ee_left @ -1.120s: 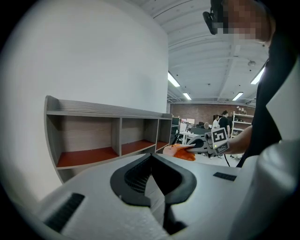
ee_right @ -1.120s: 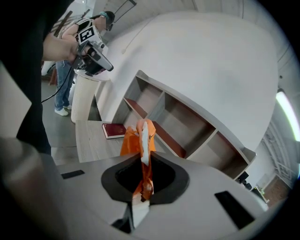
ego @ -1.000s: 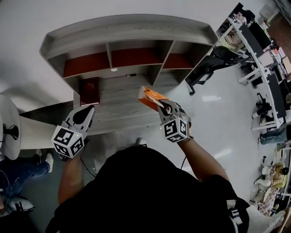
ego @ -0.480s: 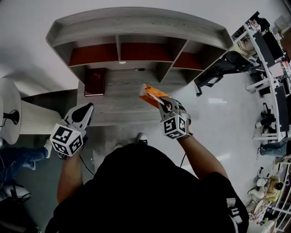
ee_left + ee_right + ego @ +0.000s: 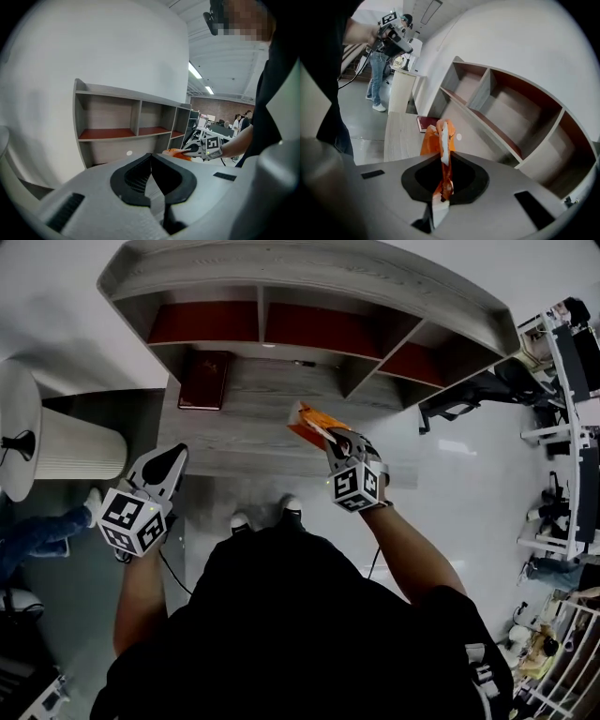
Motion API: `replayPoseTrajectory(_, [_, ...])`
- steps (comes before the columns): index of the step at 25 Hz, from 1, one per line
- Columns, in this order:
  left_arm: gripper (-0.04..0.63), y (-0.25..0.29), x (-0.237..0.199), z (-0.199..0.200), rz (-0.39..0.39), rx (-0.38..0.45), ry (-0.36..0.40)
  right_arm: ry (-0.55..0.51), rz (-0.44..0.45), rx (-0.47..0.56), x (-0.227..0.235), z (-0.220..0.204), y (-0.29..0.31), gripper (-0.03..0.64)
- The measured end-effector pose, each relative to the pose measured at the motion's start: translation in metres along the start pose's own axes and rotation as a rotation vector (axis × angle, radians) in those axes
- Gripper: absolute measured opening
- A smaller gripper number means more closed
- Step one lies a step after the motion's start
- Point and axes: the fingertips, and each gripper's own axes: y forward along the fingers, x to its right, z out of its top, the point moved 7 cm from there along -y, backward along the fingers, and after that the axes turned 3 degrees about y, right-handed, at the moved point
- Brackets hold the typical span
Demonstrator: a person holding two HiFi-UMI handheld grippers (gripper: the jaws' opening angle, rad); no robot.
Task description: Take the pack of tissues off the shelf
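The right gripper (image 5: 331,439) was pinching the pack of tissues (image 5: 312,421) by its thin edge, with both jaws pressed on the orange wrapper. The pack was out of the shelf (image 5: 309,273) and hung in the air over the grey wooden desk top (image 5: 246,427). In the head view it stuck out of the jaws toward 11 o'clock. A dark red book (image 5: 203,381) lay flat on the desk top at 10 o'clock from the pack, well apart from it. The left gripper (image 5: 174,457) was at 9 o'clock from the right one, near the front corner of the desk top. Its jaws were pressed together at the tips, with nothing between them
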Motion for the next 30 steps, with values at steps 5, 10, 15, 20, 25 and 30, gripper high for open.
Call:
replayPoseTrajectory(5, [0.018, 0.016, 0.001, -0.02, 0.03, -0.047, -0.039, -0.033, 0.059, -0.012, -0.001, -0.015, 0.029, 0.02])
replayPoseTrajectory(10, [0.017, 0.029, 0.005, -0.035, 0.058, -0.07, -0.073, -0.073, 0.125, -0.031, -0.009, -0.032, 0.058, 0.02])
replayPoseTrajectory(15, [0.018, 0.039, 0.009, -0.048, 0.081, -0.082, -0.116, -0.145, 0.199, -0.033, -0.025, -0.053, 0.087, 0.02])
replayPoseTrajectory(20, [0.018, 0.037, 0.004, -0.057, 0.128, -0.088, -0.144, -0.195, 0.248, -0.049, -0.032, -0.065, 0.111, 0.018])
replayPoseTrajectory(25, [0.018, 0.032, 0.005, -0.077, 0.163, -0.117, -0.188, -0.219, 0.295, -0.075, -0.042, -0.077, 0.133, 0.018])
replayPoseTrajectory(30, [0.018, 0.031, 0.009, -0.087, 0.178, -0.118, -0.207, -0.255, 0.345, -0.09, -0.059, -0.084, 0.151, 0.018])
